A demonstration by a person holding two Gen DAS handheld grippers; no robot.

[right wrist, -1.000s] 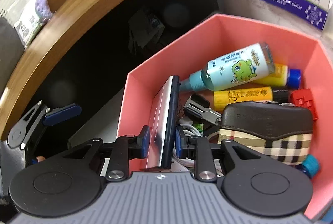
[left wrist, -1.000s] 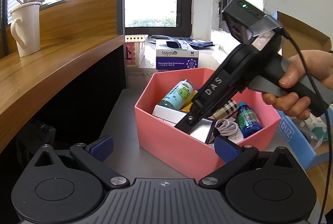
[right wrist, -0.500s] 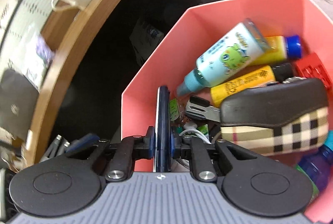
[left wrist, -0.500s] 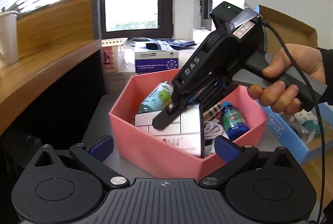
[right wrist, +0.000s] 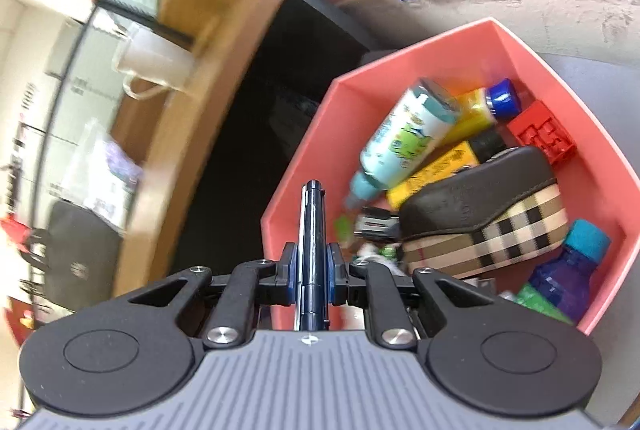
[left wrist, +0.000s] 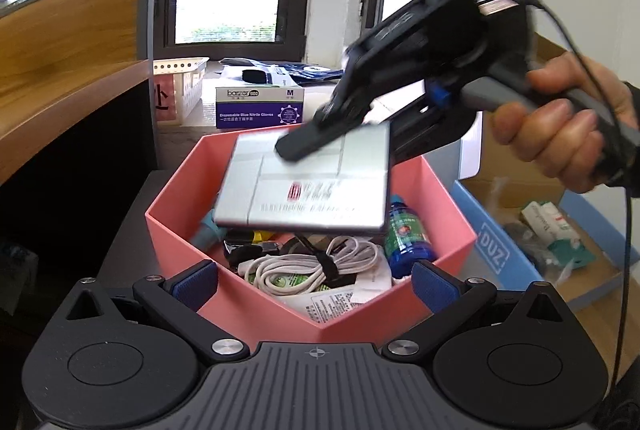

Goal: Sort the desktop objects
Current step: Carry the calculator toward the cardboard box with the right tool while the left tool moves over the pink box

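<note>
Hovering over the pink bin (left wrist: 176, 230), clear of the clutter inside, was that flat silver case (left wrist: 304, 186), broad face toward the left camera, long edge running roughly across. Clamped tight on its top edge by the right gripper (right wrist: 312, 270), so seen edge-on from that wrist. Sat low and near, spread wide with nothing in it: left gripper (left wrist: 316, 282). Probably headed right, toward the blue box (left wrist: 492, 254).

Flat silver case (left wrist: 304, 186) w/ red logo, dark edge, held tilted above pink bin (left wrist: 176, 214). Bin holds bottles, white cable (left wrist: 316, 266), plaid pouch (right wrist: 484, 218), red block (right wrist: 542, 138).
</note>
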